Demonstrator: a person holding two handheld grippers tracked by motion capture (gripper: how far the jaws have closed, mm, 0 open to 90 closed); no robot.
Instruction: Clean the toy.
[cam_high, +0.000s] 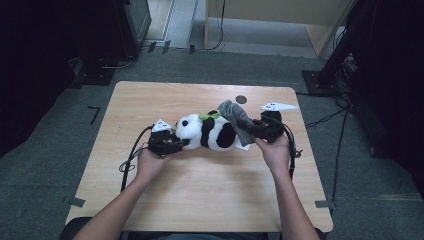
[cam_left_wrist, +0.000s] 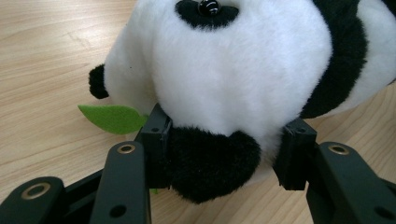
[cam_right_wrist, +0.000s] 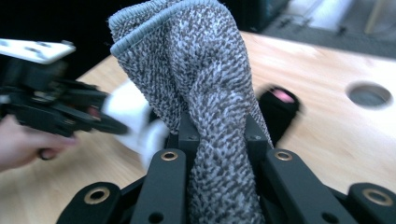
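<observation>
step: dress panda | left tool pinching its head, hold steady | right tool clamped on grey sock, pull evenly over body, likely

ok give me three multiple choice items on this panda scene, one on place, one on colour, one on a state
1. Where does the panda toy lie?
A. on the floor
B. on the wooden table, between the two claws
C. on a shelf

2. What colour is the felt leaf by the panda's head?
A. green
B. red
C. yellow

3. What is the right claw doing?
A. hanging open over bare wood
B. shut on the grey knitted cloth
C. gripping the panda's leg

Answers: 1 B, the high view shows it on the tabletop with the left claw at its head end. 2 A, the left gripper view shows it green. 3 B, the right gripper view shows the cloth pinched between its jaws.
</observation>
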